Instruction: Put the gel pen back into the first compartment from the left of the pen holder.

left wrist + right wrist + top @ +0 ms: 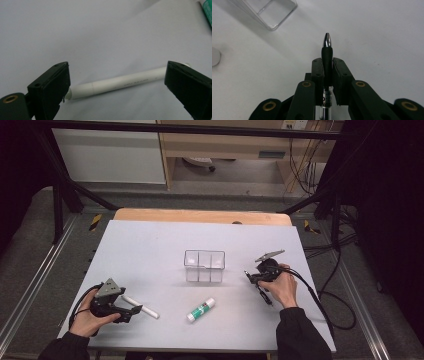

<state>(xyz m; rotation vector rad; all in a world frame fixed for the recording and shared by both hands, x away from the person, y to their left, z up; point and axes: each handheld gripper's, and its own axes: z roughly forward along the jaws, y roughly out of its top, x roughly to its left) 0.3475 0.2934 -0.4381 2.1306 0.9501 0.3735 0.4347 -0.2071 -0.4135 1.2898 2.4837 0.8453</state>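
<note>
My right gripper [252, 278] sits right of the clear box, shut on a black pen [265, 297]. In the right gripper view the pen [327, 50] runs up between the pads, and its silver tip pokes past the gripper [327, 62] above the white table. My left gripper [131, 312] rests at the front left, open. A white pen [149, 312] lies flat on the table between its jaws. The left gripper view has that white pen [117, 83] stretching from one jaw toward the other, and the left gripper [118, 67] stands wide around it without pressing on it.
A clear divided box [204, 265] stands mid-table, and its corner [269, 12] is at the top left of the right gripper view. A green and white glue stick [201, 310] lies in front of it; its end [206, 10] is at the top right of the left gripper view. Cables trail off the table's right edge.
</note>
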